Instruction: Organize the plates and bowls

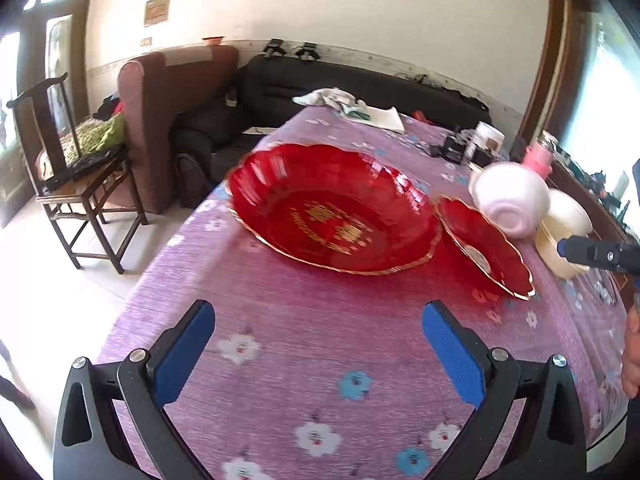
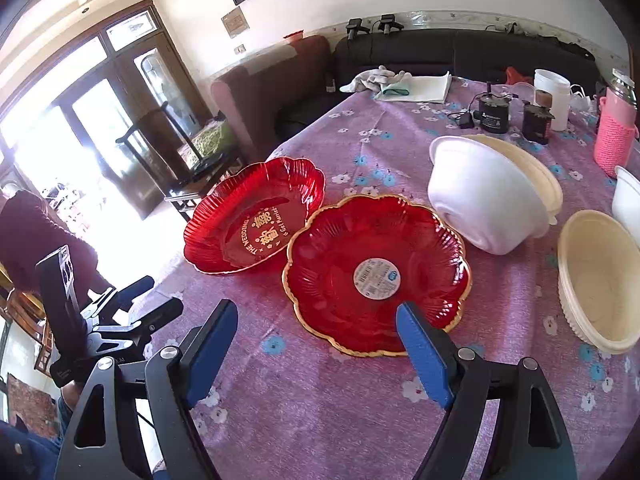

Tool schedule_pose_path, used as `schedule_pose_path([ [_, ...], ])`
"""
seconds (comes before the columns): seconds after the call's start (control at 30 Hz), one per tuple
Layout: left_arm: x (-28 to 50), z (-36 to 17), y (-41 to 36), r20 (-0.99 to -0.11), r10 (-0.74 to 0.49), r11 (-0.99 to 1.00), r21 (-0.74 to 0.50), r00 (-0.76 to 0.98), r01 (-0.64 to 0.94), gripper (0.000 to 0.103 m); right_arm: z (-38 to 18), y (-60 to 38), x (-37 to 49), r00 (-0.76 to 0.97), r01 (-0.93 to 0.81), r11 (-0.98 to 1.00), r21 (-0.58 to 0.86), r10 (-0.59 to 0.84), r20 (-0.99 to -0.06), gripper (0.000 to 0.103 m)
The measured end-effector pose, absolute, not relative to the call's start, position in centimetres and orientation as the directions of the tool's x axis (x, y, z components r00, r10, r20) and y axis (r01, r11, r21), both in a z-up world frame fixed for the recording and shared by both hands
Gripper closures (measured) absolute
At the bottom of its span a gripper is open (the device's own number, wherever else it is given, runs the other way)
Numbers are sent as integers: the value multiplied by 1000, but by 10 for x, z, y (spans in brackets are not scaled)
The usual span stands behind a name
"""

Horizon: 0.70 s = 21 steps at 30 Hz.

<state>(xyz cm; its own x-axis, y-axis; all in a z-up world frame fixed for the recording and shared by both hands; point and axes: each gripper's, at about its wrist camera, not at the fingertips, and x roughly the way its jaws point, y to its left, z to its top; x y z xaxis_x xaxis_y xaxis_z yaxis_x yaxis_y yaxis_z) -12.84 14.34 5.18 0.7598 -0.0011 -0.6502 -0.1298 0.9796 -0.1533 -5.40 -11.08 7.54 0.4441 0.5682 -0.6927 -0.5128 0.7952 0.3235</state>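
Observation:
Two red scalloped plates lie on the purple flowered tablecloth. The one with gold lettering is on the left. The gold-rimmed one with a round sticker lies beside it, its rim close to the first. A white bowl leans tilted on a cream bowl. Another cream bowl sits at the right. My left gripper is open and empty in front of the lettered plate. My right gripper is open and empty at the sticker plate's near rim.
A pink knitted bottle, a white cup, small black devices and folded cloths sit at the table's far end. A dark sofa, a brown armchair and a wooden chair stand beyond the table's left edge.

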Motion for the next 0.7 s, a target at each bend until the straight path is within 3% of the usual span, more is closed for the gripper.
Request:
schedule_pose_path([
  [0.13,-129,58,156,-652,10,975,-161,758,-152,1,79,-96,-47,419,-532,782,325,577,-701,25],
  [0.2,-128,62,161,-649,20,973,-161,761,-163,15,81,-90,-41,408,-534,780,327,576,-708,29],
  [0.27,-125,64,165,-658,14,973,-166,753,-163,20,83,-89,-37,399,-531,776,341,584,-707,40],
  [0.5,-114,72,185,-673,-2,960,-209,740,-188,20,88,-80,-17,364,-524,753,398,620,-695,44],
  [0.57,-110,74,189,-673,11,958,-205,739,-202,20,86,-77,-8,348,-513,748,421,630,-695,52],
  [0.7,-101,76,201,-680,-1,947,-237,733,-219,20,85,-73,7,325,-497,735,461,650,-687,56],
])
